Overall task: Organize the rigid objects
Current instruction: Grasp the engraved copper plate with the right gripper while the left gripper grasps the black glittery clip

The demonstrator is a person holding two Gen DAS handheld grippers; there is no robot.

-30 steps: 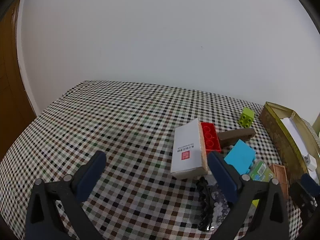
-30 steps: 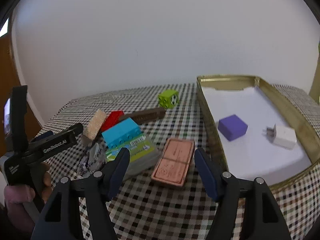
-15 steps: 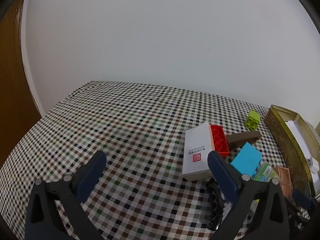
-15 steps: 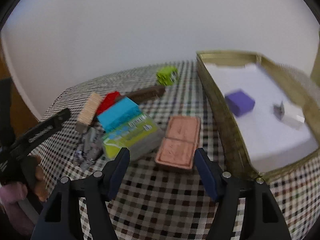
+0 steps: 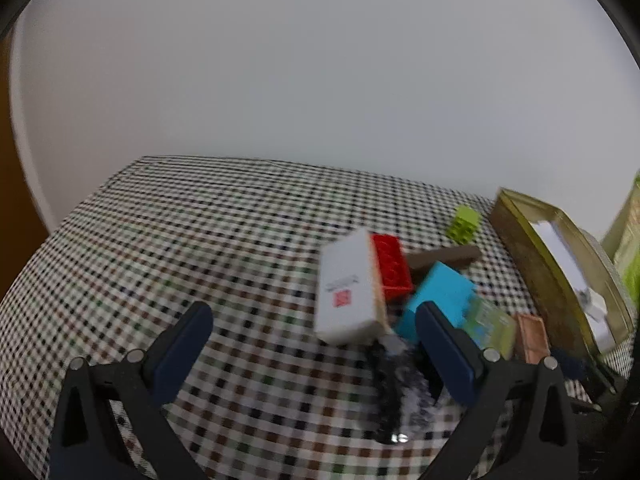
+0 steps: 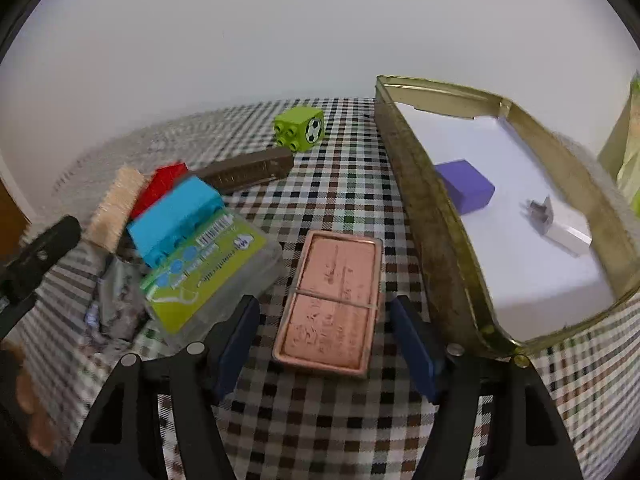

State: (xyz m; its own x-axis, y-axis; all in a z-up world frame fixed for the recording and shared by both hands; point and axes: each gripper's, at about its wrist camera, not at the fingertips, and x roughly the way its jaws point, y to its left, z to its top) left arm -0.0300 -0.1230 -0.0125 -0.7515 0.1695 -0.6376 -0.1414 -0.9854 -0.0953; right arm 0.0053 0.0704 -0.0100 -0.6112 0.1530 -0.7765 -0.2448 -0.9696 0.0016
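My right gripper [image 6: 325, 320] is open, its fingers on either side of a copper-pink flat tin [image 6: 330, 302] lying on the checked cloth. Left of the tin lie a green-labelled clear case [image 6: 208, 268], a blue brick [image 6: 174, 216], a red brick [image 6: 158, 188], a brown bar [image 6: 248, 168] and a green football cube [image 6: 300, 128]. The gold tray [image 6: 436, 240] on the right holds a purple block [image 6: 466, 186] and a white charger [image 6: 560, 232]. My left gripper [image 5: 312, 340] is open and empty, left of a white box [image 5: 348, 292].
A crumpled dark wrapper [image 5: 396, 392] lies in front of the white box. The checked tablecloth [image 5: 180, 248] stretches to the left and back to a white wall. A green packet [image 6: 630, 160] stands beyond the tray's far right side.
My right gripper has moved forward and down so the copper-pink tin now lies between its fingers. My left gripper view has shifted slightly, with motion blur.
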